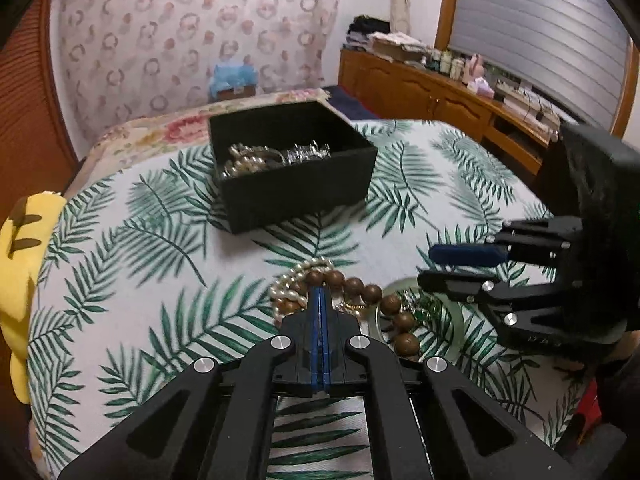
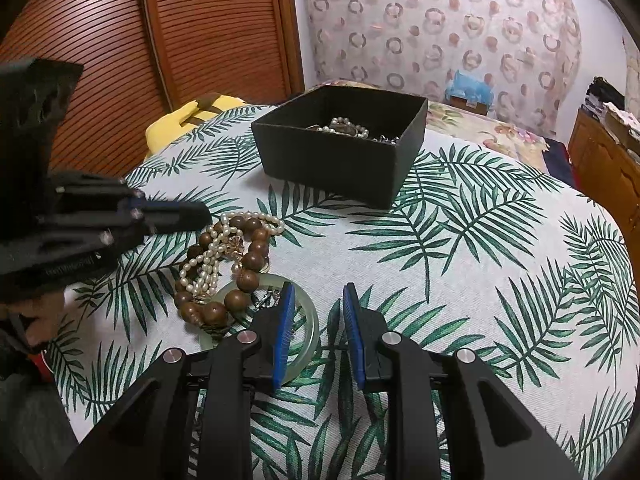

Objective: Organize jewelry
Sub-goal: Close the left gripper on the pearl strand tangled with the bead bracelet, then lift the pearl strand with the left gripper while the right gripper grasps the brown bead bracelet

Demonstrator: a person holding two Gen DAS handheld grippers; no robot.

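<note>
A pile of jewelry lies on the leaf-print cloth: a brown wooden bead bracelet [image 1: 362, 286] [image 2: 248, 258], a white pearl strand [image 1: 288, 280] [image 2: 210, 258], a pale green jade bangle [image 1: 456, 320] [image 2: 310, 334] and a small gold piece. A black box [image 1: 296, 184] [image 2: 340, 160] farther back holds pearls and silver pieces. My left gripper [image 1: 319, 294] [image 2: 200, 212] is shut, its tips at the pile's near edge among the beads; whether it pinches anything is hidden. My right gripper [image 2: 319, 294] [image 1: 428, 266] is open, its left finger over the bangle.
The leaf-print cloth [image 2: 480, 260] covers a bed. A yellow plush [image 1: 20, 260] [image 2: 188, 120] lies at the left edge. A floral pillow [image 1: 160, 128] lies behind the box. A wooden cabinet [image 1: 440, 96] stands to the right, a slatted wooden door [image 2: 200, 40] to the left.
</note>
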